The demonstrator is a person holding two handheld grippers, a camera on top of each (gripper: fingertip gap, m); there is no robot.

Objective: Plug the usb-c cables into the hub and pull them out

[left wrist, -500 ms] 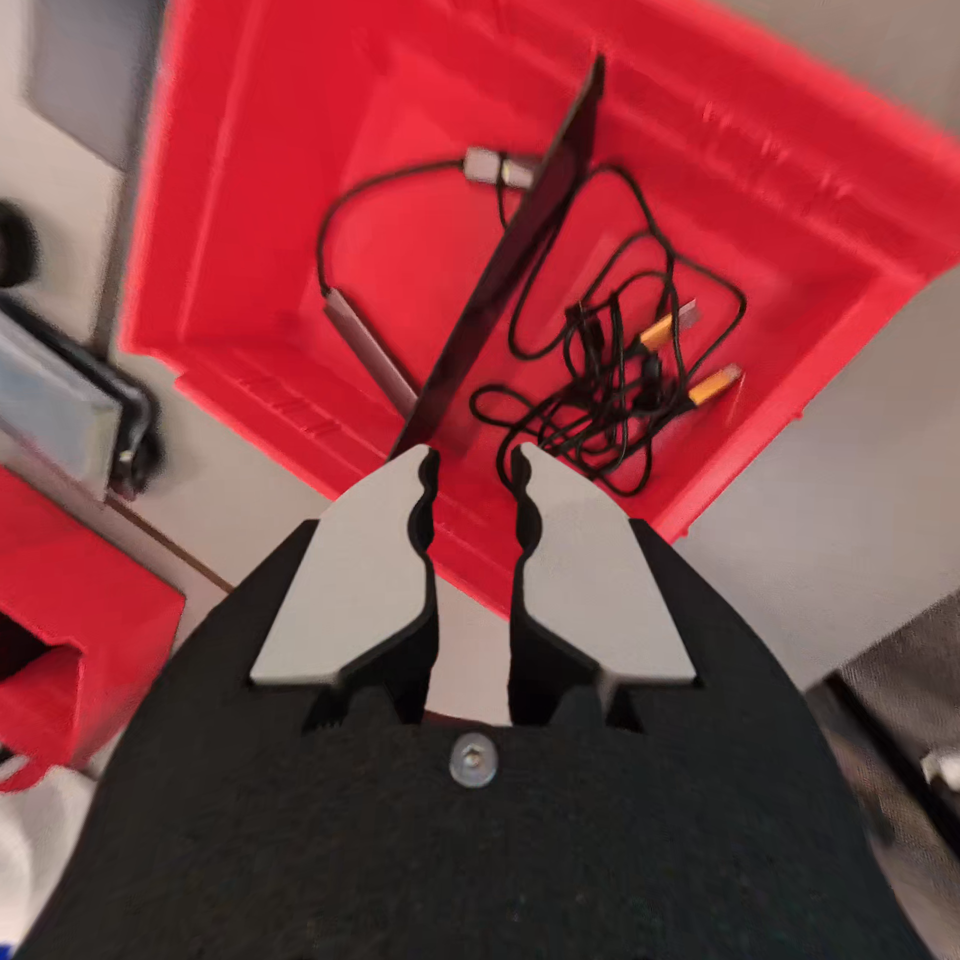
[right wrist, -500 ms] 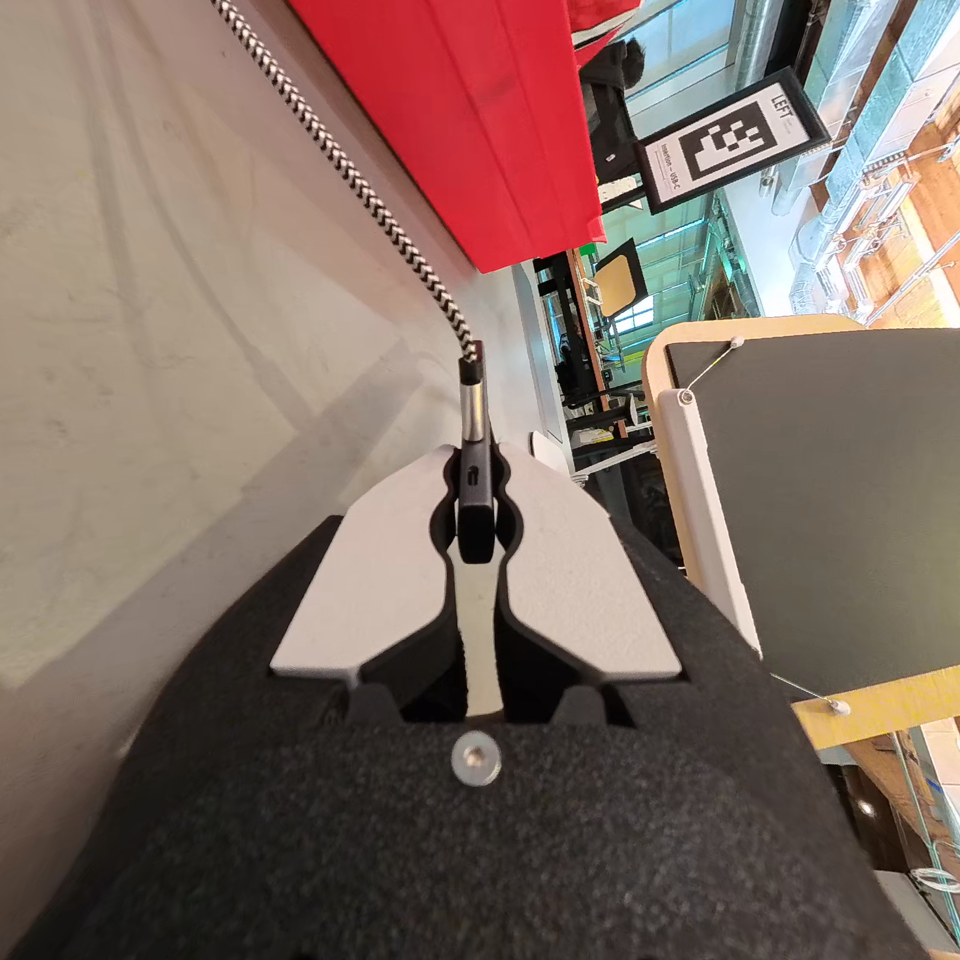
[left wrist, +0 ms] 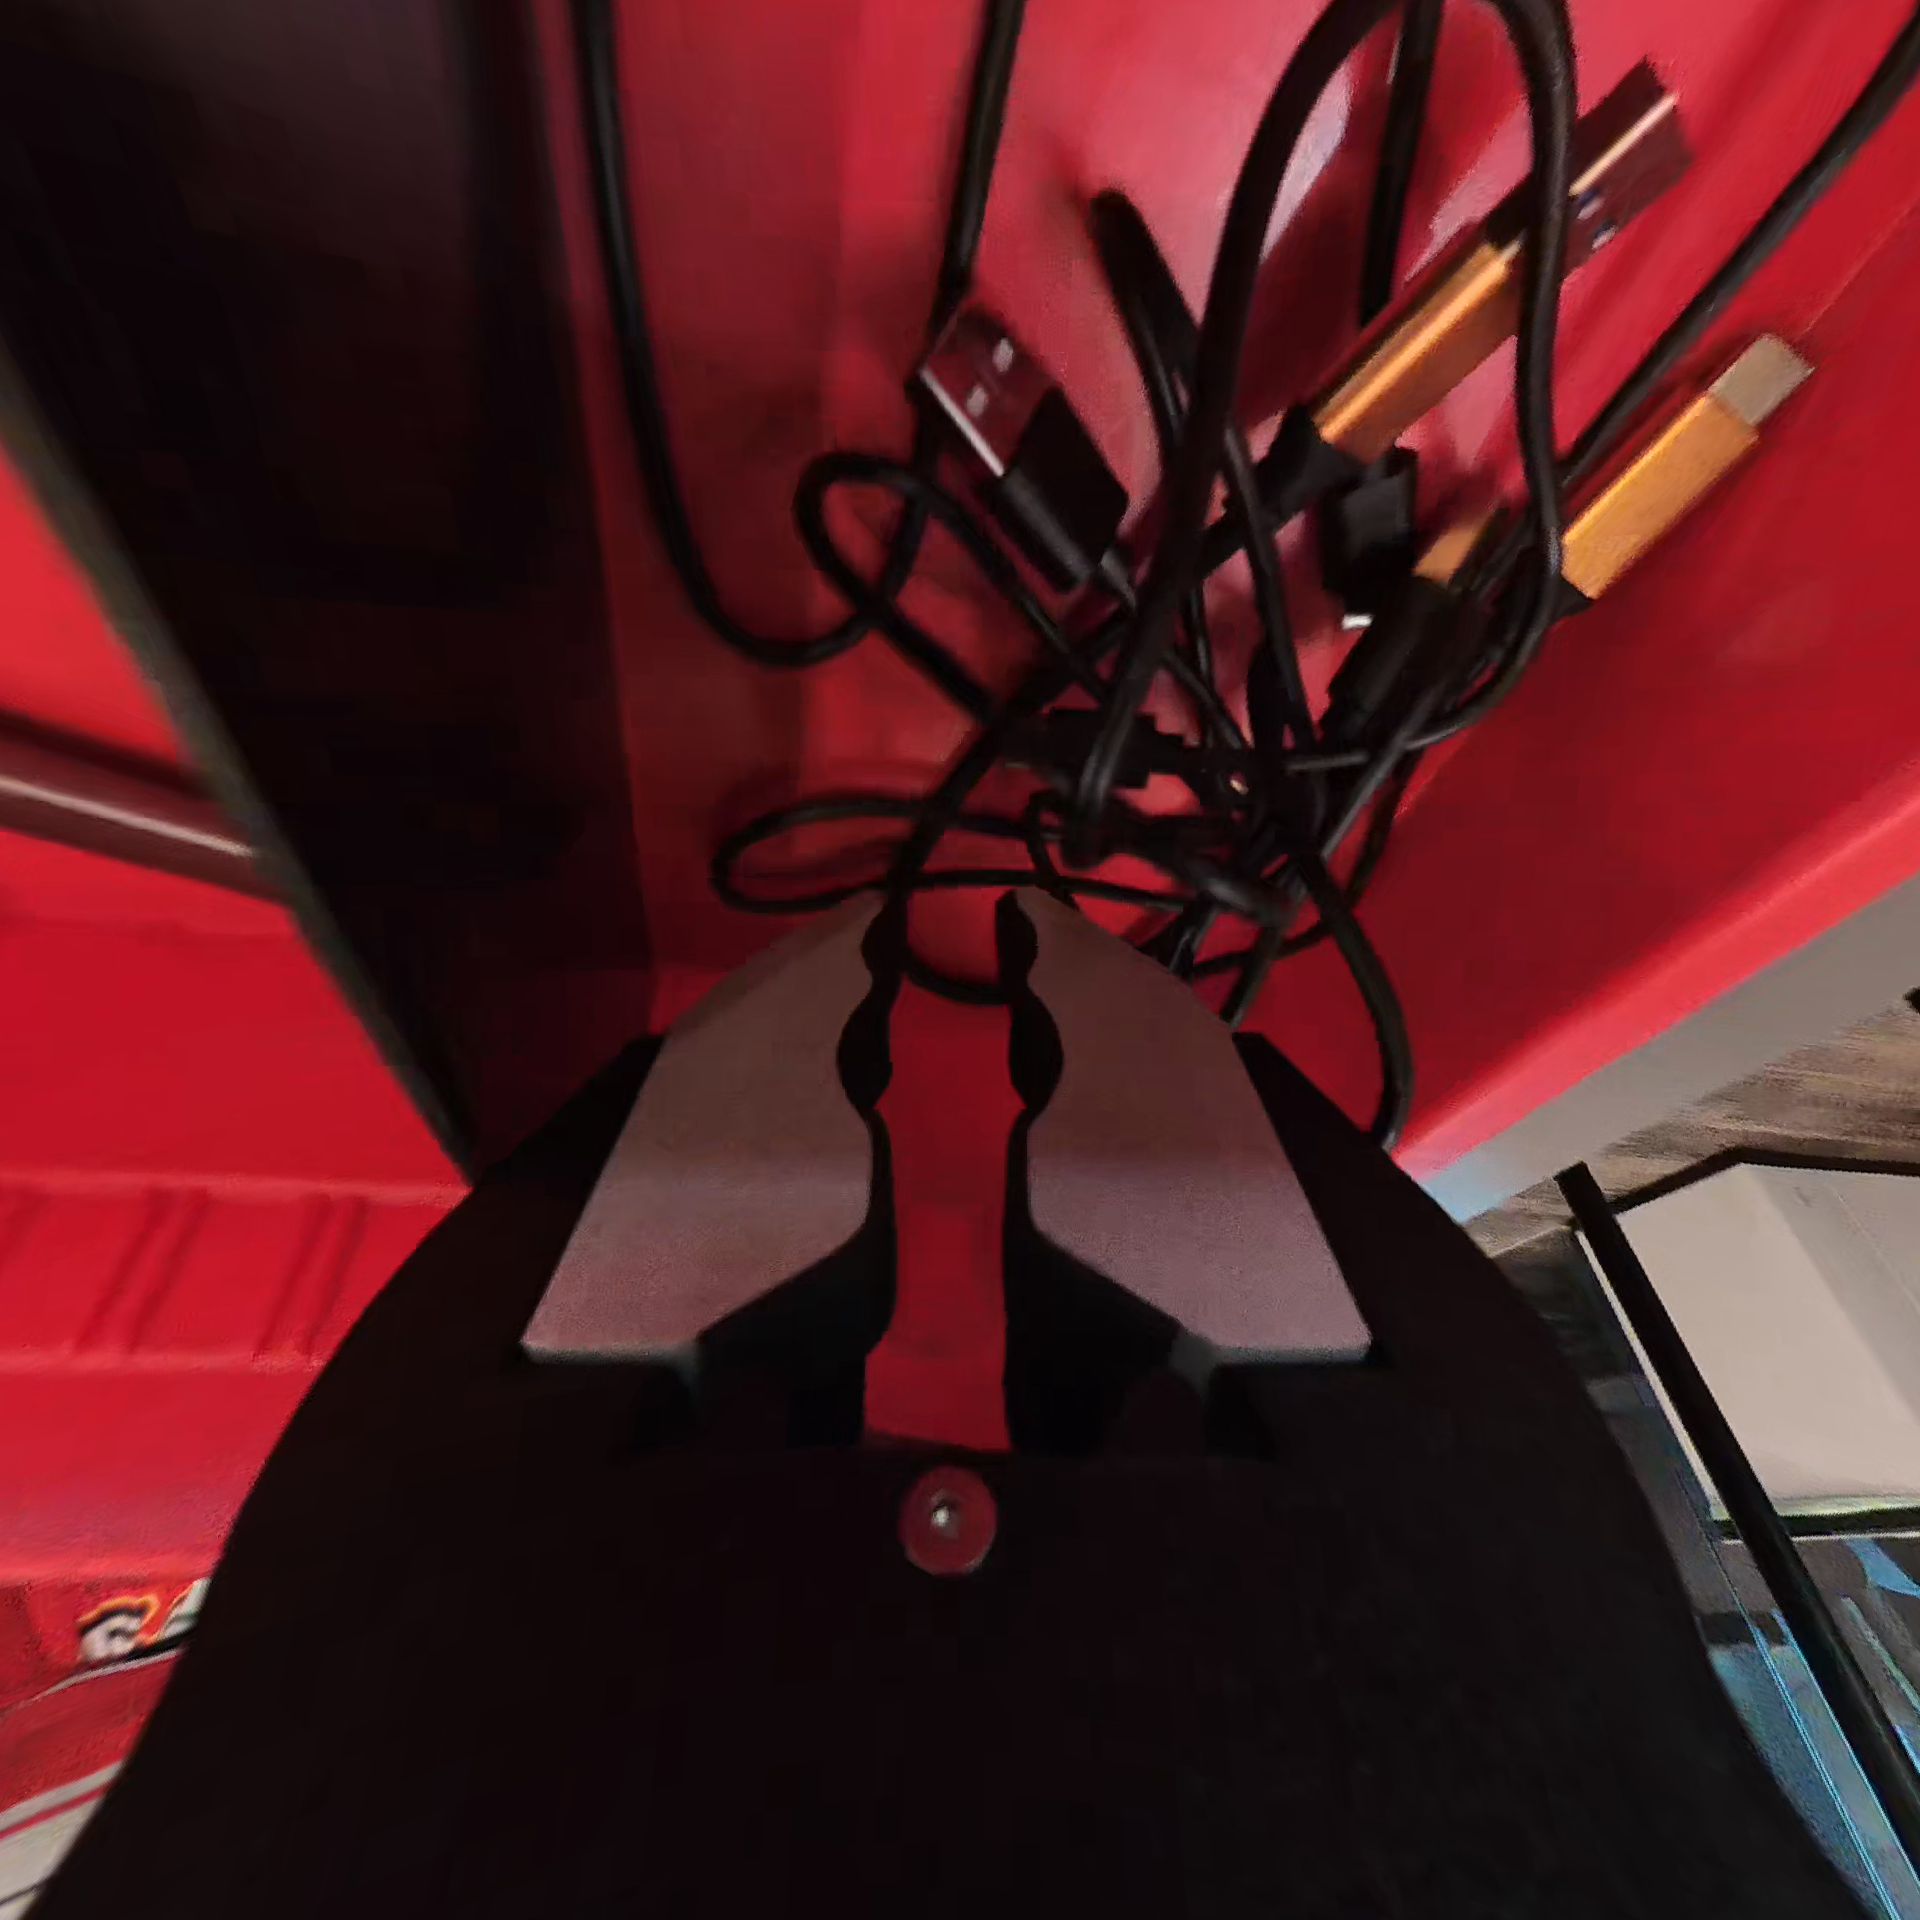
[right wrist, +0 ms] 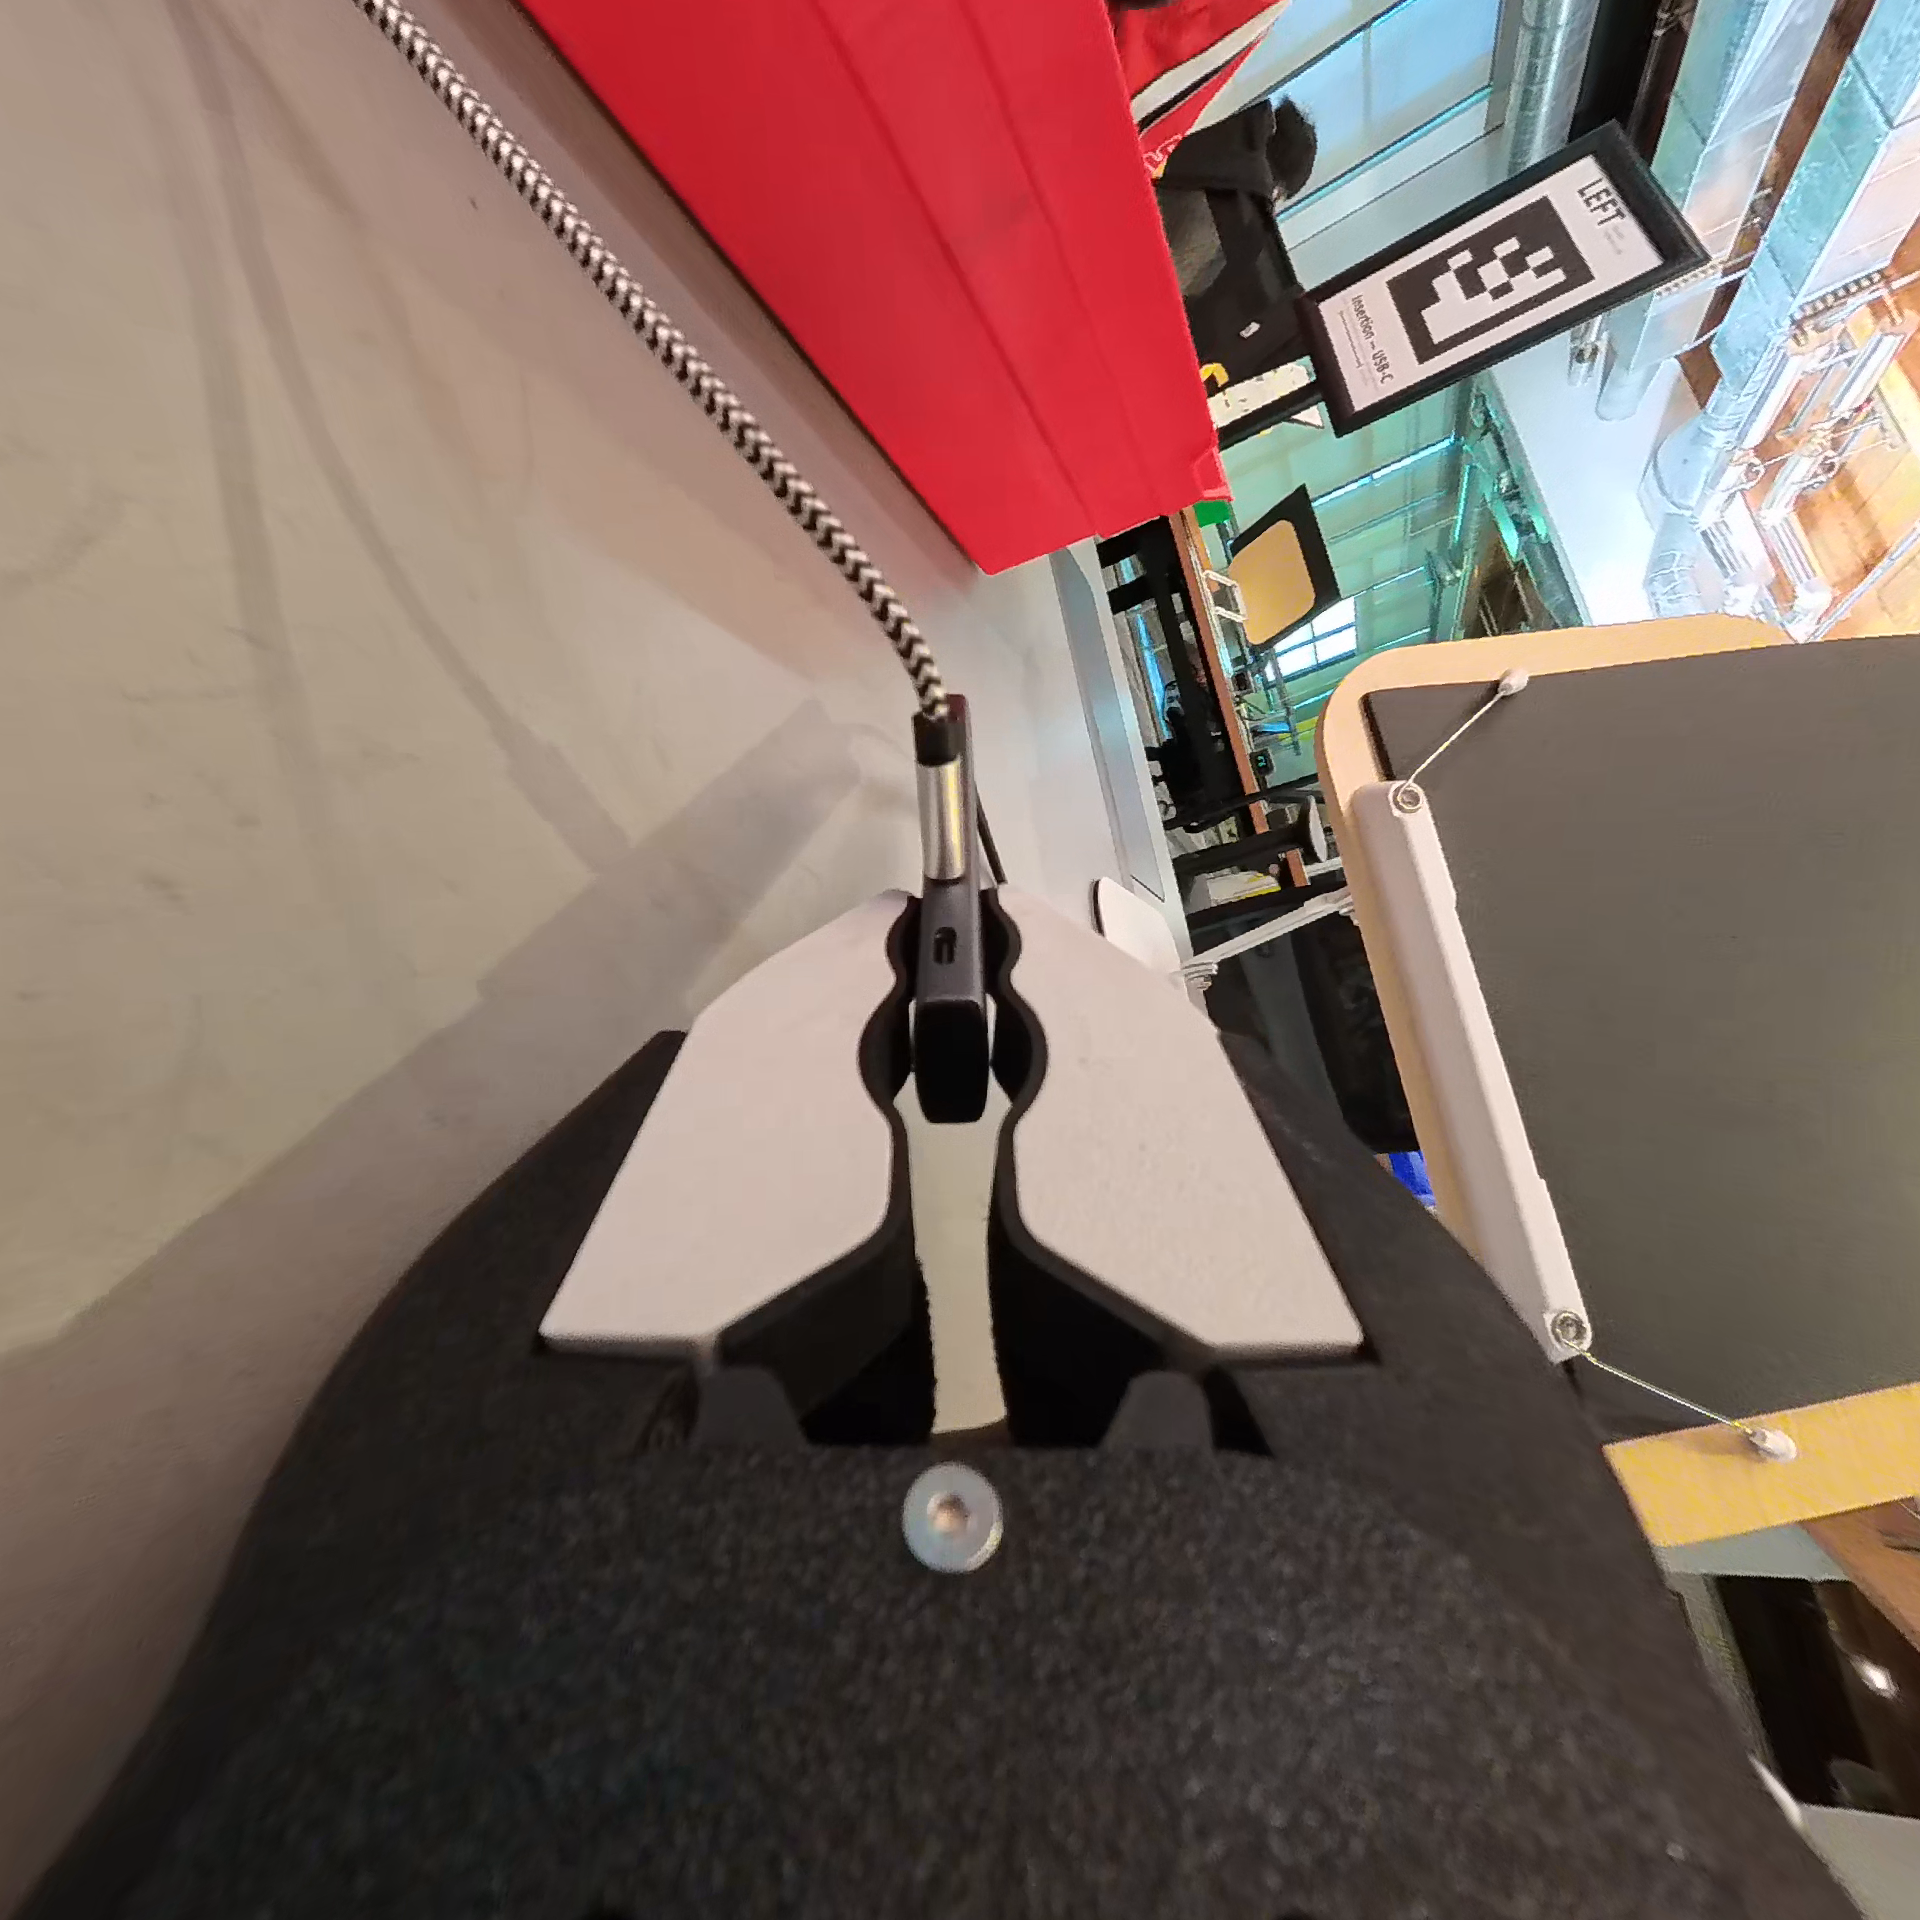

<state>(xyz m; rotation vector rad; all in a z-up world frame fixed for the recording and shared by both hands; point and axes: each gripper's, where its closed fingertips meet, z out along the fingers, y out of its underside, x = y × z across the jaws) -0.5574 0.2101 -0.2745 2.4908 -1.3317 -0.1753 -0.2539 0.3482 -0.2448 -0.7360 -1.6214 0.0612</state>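
Grey left claw (left wrist: 940,920) gapes over black cables (left wrist: 1195,727); right claw (right wrist: 951,920) pinches hub (right wrist: 948,997).

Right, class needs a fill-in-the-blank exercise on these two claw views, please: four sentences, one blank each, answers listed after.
1. The tangled black cables lie in a bin coloured ____.
2. The left claw hangs over them with its jaws ____.
3. The right claw is shut on a dark ____.
4. The cable plugged into it is braided black and ____.

Answers: red; open; hub; white
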